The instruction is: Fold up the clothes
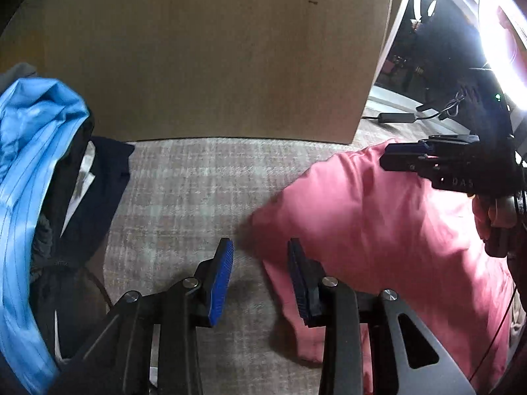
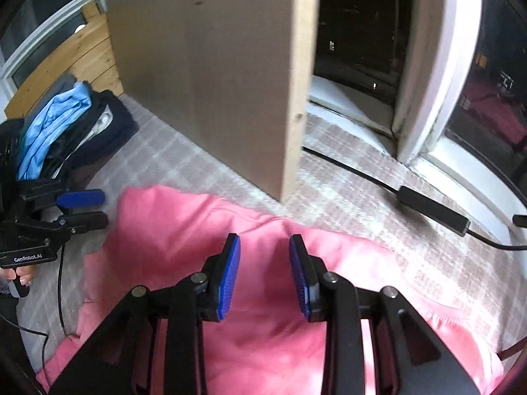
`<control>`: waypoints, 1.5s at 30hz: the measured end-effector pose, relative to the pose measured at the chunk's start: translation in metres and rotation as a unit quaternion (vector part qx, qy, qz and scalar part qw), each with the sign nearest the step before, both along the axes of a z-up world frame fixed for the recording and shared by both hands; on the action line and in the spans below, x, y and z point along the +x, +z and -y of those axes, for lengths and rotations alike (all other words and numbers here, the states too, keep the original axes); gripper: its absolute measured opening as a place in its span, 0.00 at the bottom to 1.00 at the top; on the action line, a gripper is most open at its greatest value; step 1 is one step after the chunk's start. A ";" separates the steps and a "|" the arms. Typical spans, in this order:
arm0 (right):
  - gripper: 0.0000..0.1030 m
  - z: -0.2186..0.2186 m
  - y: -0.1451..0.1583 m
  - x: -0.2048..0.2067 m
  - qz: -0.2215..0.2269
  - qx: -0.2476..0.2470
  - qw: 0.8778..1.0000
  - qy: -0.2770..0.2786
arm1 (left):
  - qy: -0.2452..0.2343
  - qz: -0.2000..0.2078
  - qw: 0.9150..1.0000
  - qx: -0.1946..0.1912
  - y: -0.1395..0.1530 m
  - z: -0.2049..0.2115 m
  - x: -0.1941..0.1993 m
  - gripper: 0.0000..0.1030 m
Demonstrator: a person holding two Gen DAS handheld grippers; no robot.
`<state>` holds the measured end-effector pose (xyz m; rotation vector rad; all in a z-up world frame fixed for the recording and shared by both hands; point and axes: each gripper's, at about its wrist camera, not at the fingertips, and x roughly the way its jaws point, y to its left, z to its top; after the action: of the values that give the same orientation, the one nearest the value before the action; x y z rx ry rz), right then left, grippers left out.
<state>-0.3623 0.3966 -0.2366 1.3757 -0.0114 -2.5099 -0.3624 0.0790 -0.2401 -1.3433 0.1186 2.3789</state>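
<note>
The pink top (image 2: 204,230) lies flat on the checked cloth (image 1: 184,181), in front of a wood board (image 1: 214,49). It looks soft, light and floppy. Best to pinch it at an edge or corner. The left gripper (image 1: 260,263) and right gripper (image 2: 265,263) are part open, holding nothing. No boxes or bins show, only a pile of clothes (image 2: 66,125) to the left.

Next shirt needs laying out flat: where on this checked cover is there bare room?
Bare checked cover lies between the pink garment and the pile of dark and blue clothes, up to the wooden board. Crowded: the window side, with cable and adapter.
</note>
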 end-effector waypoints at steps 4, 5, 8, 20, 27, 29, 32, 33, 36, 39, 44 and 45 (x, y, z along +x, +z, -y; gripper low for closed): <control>0.30 -0.010 -0.004 -0.004 0.008 0.026 1.000 -0.014 | 0.009 -0.002 1.000 -0.005 -0.001 0.001 -0.004 0.32; 0.30 -0.014 0.000 -0.002 0.004 0.027 0.999 -0.017 | 0.010 -0.005 1.000 -0.008 0.000 0.000 -0.004 0.32; 0.30 -0.046 0.029 0.019 -0.034 -0.009 0.998 -0.052 | 0.007 -0.007 1.000 0.001 0.004 -0.004 -0.007 0.32; 0.46 -0.150 0.046 0.129 -0.032 -0.003 0.985 -0.171 | -0.016 0.010 1.000 -0.004 0.003 -0.019 -0.021 0.40; 0.46 -0.016 0.046 0.070 -0.046 -0.023 0.999 0.016 | -0.001 -0.001 0.999 0.032 0.028 0.009 0.031 0.40; 0.46 0.031 0.042 0.045 -0.051 -0.009 0.996 0.078 | 0.004 0.003 0.999 0.035 0.028 0.015 0.046 0.40; 0.46 0.098 0.031 0.011 -0.048 0.035 0.986 0.159 | 0.009 0.018 0.999 0.045 0.022 0.022 0.065 0.40; 0.46 0.112 0.028 0.003 -0.045 0.038 0.982 0.180 | 0.010 0.023 0.999 0.048 0.019 0.025 0.070 0.40; 0.47 0.142 0.011 -0.021 -0.019 0.059 0.973 0.223 | 0.011 0.033 0.998 0.052 0.013 0.030 0.079 0.40; 0.47 0.156 -0.014 -0.034 0.034 0.058 0.966 0.250 | 0.014 0.037 0.997 0.059 0.009 0.032 0.079 0.40; 0.03 0.142 -0.015 -0.009 0.021 0.063 0.959 0.275 | 0.005 0.043 0.997 0.059 0.005 0.025 0.077 0.40; 0.03 0.132 -0.008 -0.002 0.006 0.060 0.962 0.267 | 0.002 0.045 0.997 0.059 0.004 0.023 0.076 0.40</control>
<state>-0.3644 0.2641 -0.2449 1.2314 0.4536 -2.0733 -0.2862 0.0560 -0.2363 -1.3928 -0.0492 2.2867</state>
